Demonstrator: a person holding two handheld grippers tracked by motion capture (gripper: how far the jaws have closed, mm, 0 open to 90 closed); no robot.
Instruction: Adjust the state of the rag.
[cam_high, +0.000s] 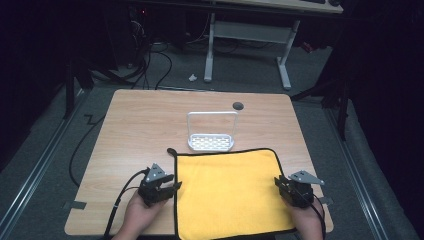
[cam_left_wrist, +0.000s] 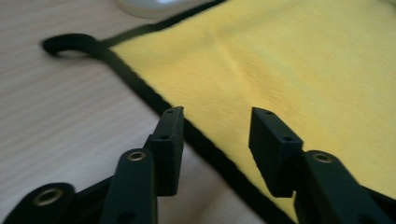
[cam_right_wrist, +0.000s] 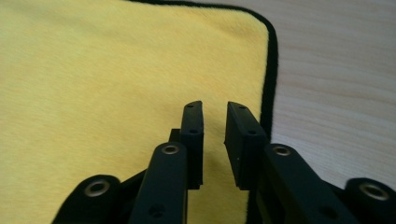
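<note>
The left gripper sits at the left hem of the yellow cloth, jaws wide, straddling the black edging. The right gripper sits at the right hem, jaws narrow, a slim gap between them. The cloth lies flat on the table's near half; it is likely soft, light and limp, so grip at the stiffer bound hems. Beyond it stands a white rack.

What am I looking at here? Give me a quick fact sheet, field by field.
Surface: wooden table
Main item: yellow cloth with black edging, lying flat
Behind it: white rack
Left gripper: open, jaws straddling the cloth's left edge
Right gripper: jaws slightly apart over the cloth's right edge, gripping nothing
Held by: a person's hands
</note>
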